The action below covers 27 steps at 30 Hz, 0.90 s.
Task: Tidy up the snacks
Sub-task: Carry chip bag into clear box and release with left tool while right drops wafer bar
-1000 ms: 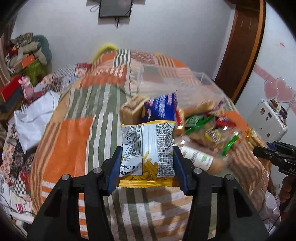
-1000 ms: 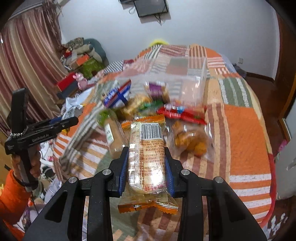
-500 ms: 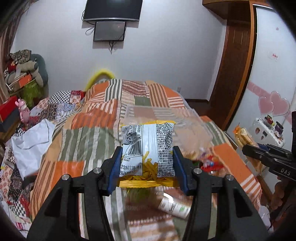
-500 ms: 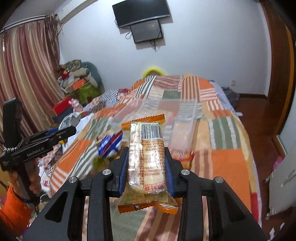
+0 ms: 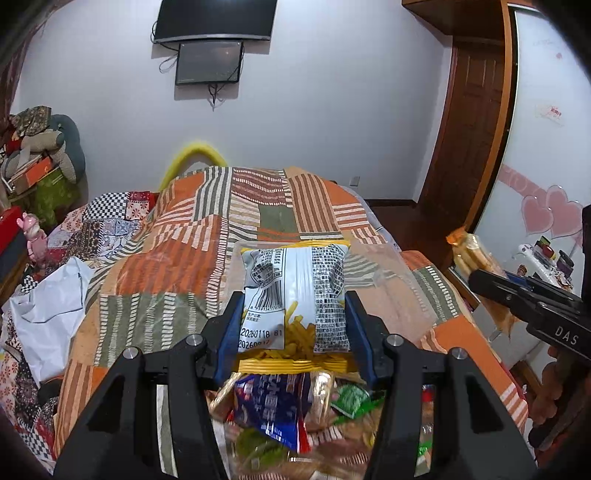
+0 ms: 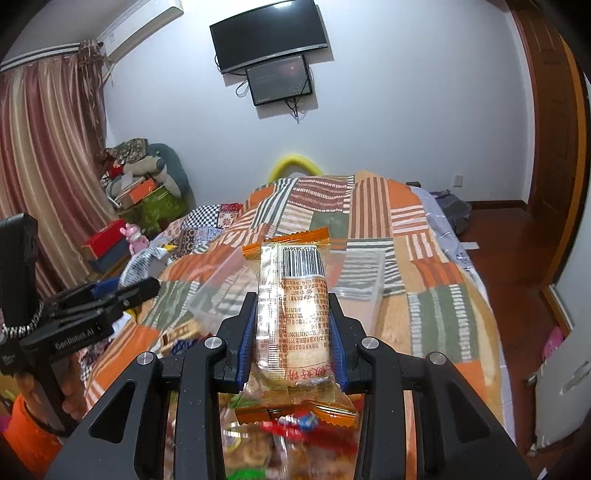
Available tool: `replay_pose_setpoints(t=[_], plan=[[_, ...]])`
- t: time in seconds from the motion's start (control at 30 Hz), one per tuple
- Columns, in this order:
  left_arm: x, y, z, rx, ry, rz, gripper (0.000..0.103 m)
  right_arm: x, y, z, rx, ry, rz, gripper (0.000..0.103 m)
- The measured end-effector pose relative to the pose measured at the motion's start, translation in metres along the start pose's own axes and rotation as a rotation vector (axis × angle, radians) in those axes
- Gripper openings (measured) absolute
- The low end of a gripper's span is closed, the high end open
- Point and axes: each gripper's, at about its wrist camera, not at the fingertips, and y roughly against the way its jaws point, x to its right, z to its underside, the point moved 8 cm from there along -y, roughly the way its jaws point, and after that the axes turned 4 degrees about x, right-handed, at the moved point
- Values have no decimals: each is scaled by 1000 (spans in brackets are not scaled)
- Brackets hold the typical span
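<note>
A: Left gripper [image 5: 295, 325] first. State?
B: Clamped on the fries packet [image 5: 295, 299], blue pads pressing both side edges. Packet upright, white back with barcode facing the lens, yellow crimped seams top and bottom.

A: Right gripper [image 6: 293, 339]?
B: Closed tight on the orange biscuit packet [image 6: 293, 317], barcode end up, lower seam hanging under the fingers.

A: What sits nearest, at 6 o'clock?
B: Snack pile [image 5: 291, 413] just below the left fingers: blue packet, green wrappers, clear bags, blurred. The right wrist view shows the same heap at 6, red wrappers and fried bits, also blurred.

A: Next out?
B: Clear plastic bin [image 6: 360, 275] on the patchwork bedspread [image 6: 436, 295], behind both held packets at 12 o'clock. Cannot tell whether either packet is over the bin or short of it.

A: Sides?
B: In the left wrist view the other gripper shows at 3 o'clock with its orange packet. In the right wrist view the other one shows at 9 o'clock, its held packet hidden.

A: Far stuff?
B: White cloth [image 5: 48, 295] at 9 o'clock, yellow headboard arc [image 5: 192, 158] at 12, wall screens [image 6: 269, 33] above it, striped curtain [image 6: 44, 166] at 10.
</note>
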Motion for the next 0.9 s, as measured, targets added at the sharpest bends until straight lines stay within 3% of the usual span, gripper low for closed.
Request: replay_pose_setpoints(t=[0.33,0.57,0.9], plan=[[1,-66,-2,-91,32,19,52,8,-57,14,-115,-4,6,32],[-5,-113,11,-214,32,27,53,20,-88,20,-203,-17,11,32],[-5,-133,22,-269,4,4,56,25,-101,32,-275,-1,8,32]])
